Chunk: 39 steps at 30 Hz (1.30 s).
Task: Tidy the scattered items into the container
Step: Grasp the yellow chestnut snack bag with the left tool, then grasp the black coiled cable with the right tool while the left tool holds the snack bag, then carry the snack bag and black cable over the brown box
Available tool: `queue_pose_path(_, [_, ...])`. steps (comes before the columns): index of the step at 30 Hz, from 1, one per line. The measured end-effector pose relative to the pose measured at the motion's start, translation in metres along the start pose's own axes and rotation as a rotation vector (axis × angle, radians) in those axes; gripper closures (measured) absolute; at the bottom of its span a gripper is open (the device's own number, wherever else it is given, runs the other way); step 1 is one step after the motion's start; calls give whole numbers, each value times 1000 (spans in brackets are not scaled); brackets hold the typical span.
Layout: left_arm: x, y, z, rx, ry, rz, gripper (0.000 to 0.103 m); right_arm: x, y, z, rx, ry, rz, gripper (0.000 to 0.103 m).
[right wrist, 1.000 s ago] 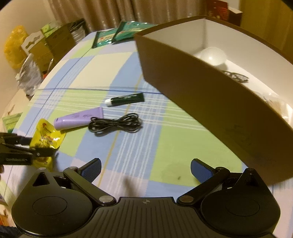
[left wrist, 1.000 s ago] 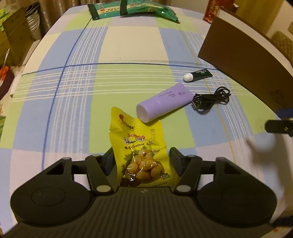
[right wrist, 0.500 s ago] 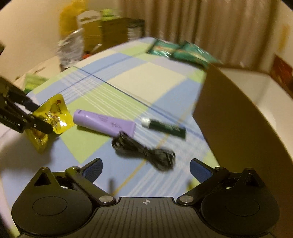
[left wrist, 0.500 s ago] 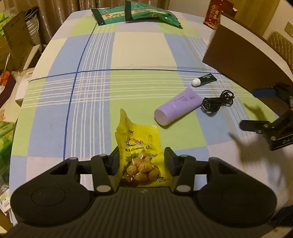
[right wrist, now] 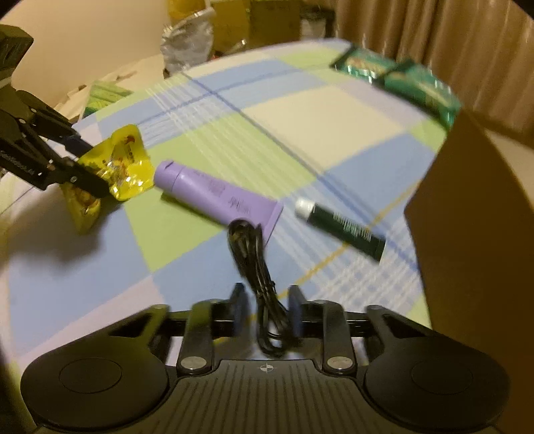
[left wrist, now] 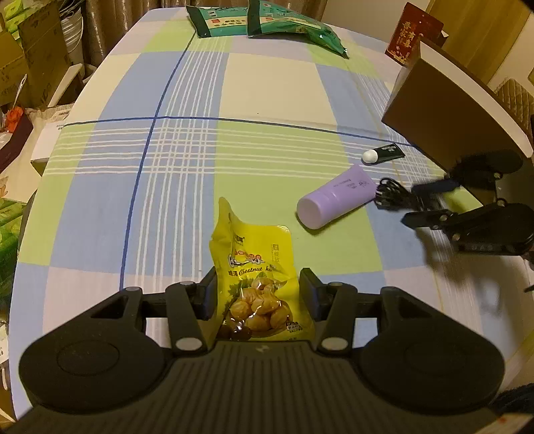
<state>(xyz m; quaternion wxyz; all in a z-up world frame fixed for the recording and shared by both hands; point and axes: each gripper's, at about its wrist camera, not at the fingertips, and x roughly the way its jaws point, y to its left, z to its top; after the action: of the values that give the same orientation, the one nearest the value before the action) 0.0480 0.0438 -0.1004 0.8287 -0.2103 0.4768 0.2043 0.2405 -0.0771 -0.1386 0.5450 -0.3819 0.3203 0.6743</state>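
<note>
My left gripper (left wrist: 257, 280) is shut on a yellow chestnut packet (left wrist: 257, 267), which it holds by the lower end just above the checked tablecloth; the right wrist view shows the same gripper (right wrist: 83, 167) and packet (right wrist: 126, 163) at the left. My right gripper (right wrist: 265, 293) points down at a coiled black cable (right wrist: 247, 247). Its jaws are closing around the cable, with a thin gap on each side. A purple tube (right wrist: 213, 193) and a small dark green tube (right wrist: 343, 227) lie just beyond. The brown container box (right wrist: 474, 217) stands at the right.
Green snack packets (left wrist: 267, 23) lie at the table's far end, with a red box (left wrist: 412, 36) behind the container (left wrist: 434, 117). Cardboard boxes and bags (left wrist: 33, 66) crowd the floor off the left edge. The tablecloth (left wrist: 167, 167) is bare across the left half.
My right gripper has rolled, come down over the cable, and narrowed its jaws from wide open to close around it. The left gripper has drifted slightly with the packet in it.
</note>
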Motion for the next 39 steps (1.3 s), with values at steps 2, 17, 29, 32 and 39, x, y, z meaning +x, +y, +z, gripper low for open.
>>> queue_pose_path(2, [1,1,0,-4,1,-1,57,-4,3,-3,45,32,-4,81])
queue_pose_path(17, [-2,-12,-1,49,-7,-3,62,-17,19,-12,269,-23,-100,91])
queue_pose_path(29, [-20,-52,-8,131,-18,-97,64,-65,14,-65,495,-58,-101,91])
queue_pose_path(32, [-30,-65,-4,163,-42,-125,64,-79,15,-71,518,-73,-109,91])
queue_pose_path(39, [-44,-95,7,227,-78,-176,64,-112,10,-81,572,-107,-149,91])
